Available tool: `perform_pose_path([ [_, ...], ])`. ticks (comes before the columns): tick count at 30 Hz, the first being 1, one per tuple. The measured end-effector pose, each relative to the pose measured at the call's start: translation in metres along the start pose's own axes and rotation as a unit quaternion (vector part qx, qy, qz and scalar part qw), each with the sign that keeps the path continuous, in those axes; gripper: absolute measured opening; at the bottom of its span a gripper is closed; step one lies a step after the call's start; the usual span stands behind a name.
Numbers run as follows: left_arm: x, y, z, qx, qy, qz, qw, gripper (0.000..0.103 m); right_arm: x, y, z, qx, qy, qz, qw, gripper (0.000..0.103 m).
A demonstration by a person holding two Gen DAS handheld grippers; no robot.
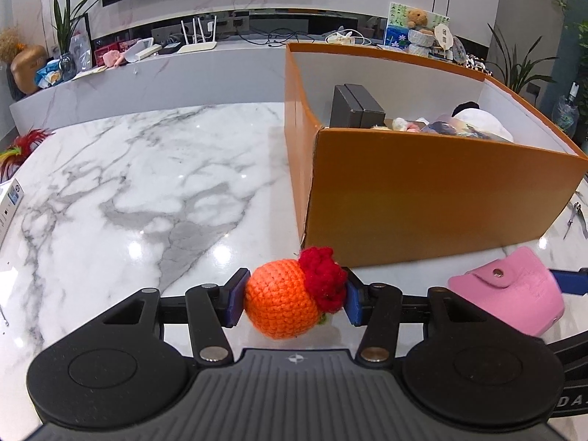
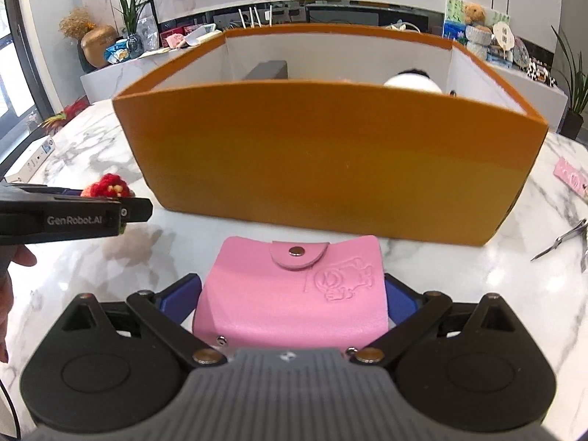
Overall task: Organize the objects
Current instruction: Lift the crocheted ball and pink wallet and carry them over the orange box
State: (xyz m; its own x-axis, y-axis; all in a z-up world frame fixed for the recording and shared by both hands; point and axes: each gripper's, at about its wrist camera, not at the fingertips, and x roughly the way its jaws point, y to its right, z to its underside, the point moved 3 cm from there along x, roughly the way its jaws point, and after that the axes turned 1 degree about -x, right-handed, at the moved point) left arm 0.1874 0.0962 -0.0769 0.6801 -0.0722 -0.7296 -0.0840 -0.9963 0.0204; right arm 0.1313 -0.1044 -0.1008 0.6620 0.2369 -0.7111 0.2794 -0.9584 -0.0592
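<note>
A big white marble table (image 1: 128, 183) is sitting under everything, with grey lines running all over it. On the table an orange box (image 1: 422, 198) is standing, open at the top, with white walls inside. Some things are lying inside the box: two dark grey cases (image 1: 356, 106) are standing side by side near the left wall, and a white soft thing (image 1: 481, 119) is resting toward the right, with more small things between them that are too mixed up to tell apart. The left gripper (image 1: 292, 299) is sitting in front of the box's near corner, and its two blue pads are pressing on both sides of an orange yarn ball (image 1: 281, 301) with a red fluffy top, so it is squeezing the ball tight. The ball is just in front of the box, not inside it. The right gripper (image 2: 292, 303) is in front of the box's long side, and its blue pads are pushing on both sides of a pink wallet (image 2: 290, 294) with a snap flap and a little cartoon pressed into it. The wallet is also outside the box, close to its wall. Small metal scissors (image 2: 562, 239) are lying on the table to the right of the box.
</note>
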Motion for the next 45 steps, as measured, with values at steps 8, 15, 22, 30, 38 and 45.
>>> perform_pose_path([
  [8,-0.008,0.001,-0.002,0.007,0.006,-0.003,0.9999,0.06,-0.018,0.002,-0.008,-0.005,0.018,-0.003,1.0,0.1],
  [15,-0.021,0.005,-0.006,0.01,0.014,-0.001,0.9999,0.06,-0.027,0.003,-0.011,-0.008,0.02,-0.002,1.0,0.1],
  [22,-0.029,0.009,-0.006,0.017,0.016,-0.002,0.9997,0.06,-0.038,0.005,-0.012,-0.009,0.025,-0.003,1.0,0.1],
  [30,-0.042,0.016,-0.008,0.019,0.025,0.003,0.9995,0.06,-0.053,0.007,-0.016,-0.01,0.041,-0.004,0.999,0.1],
  [38,-0.061,0.024,-0.01,0.018,0.032,0.01,0.9993,0.06,-0.067,0.009,-0.022,-0.012,0.054,-0.008,0.998,0.1],
  [45,-0.067,0.025,-0.009,0.01,0.028,0.013,0.9995,0.06,-0.076,0.01,-0.025,-0.012,0.061,-0.01,0.998,0.1],
])
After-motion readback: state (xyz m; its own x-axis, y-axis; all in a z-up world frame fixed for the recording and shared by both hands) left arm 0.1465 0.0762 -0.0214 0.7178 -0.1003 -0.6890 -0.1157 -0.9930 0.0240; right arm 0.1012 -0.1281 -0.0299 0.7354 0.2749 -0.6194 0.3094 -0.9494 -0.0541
